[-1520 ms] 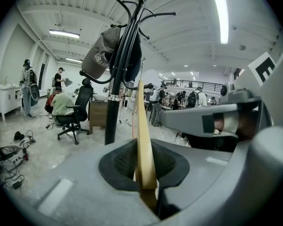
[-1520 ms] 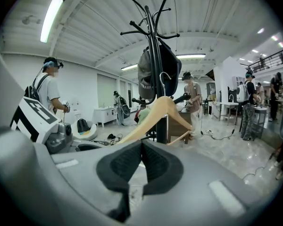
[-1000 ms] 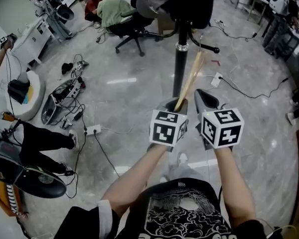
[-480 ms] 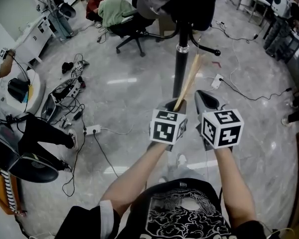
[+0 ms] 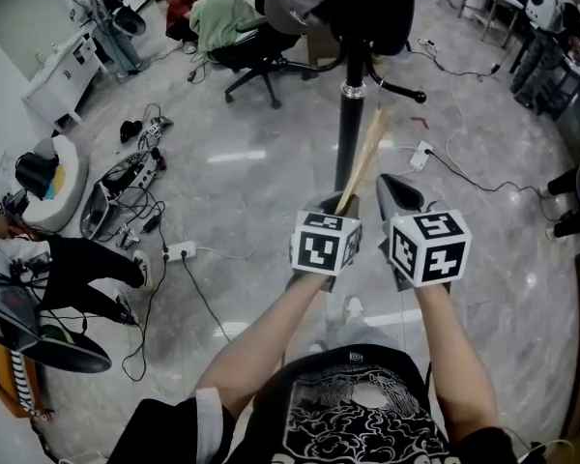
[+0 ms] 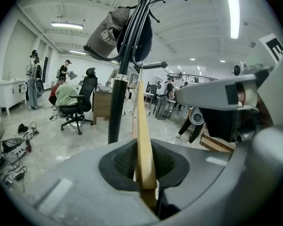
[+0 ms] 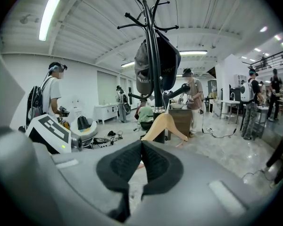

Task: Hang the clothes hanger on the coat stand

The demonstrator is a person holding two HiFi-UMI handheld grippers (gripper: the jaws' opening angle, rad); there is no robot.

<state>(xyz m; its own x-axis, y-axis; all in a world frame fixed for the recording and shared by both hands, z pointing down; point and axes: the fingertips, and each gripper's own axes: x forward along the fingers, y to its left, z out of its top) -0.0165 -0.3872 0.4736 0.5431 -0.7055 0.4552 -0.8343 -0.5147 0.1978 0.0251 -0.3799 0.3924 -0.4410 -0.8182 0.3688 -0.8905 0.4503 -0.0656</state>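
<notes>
Left claw [image 5: 339, 204] gripped the wooden clothes hanger [image 5: 365, 158] (tilted toward the pole), right claw [image 5: 396, 193] sat closed and empty beside it, coat stand [image 5: 349, 133] stood ahead.

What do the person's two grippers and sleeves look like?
The left gripper and right gripper have grey bodies, black ribbed pads and a white cube with black square markers. The person wears a black T-shirt with white print and short sleeves.
</notes>
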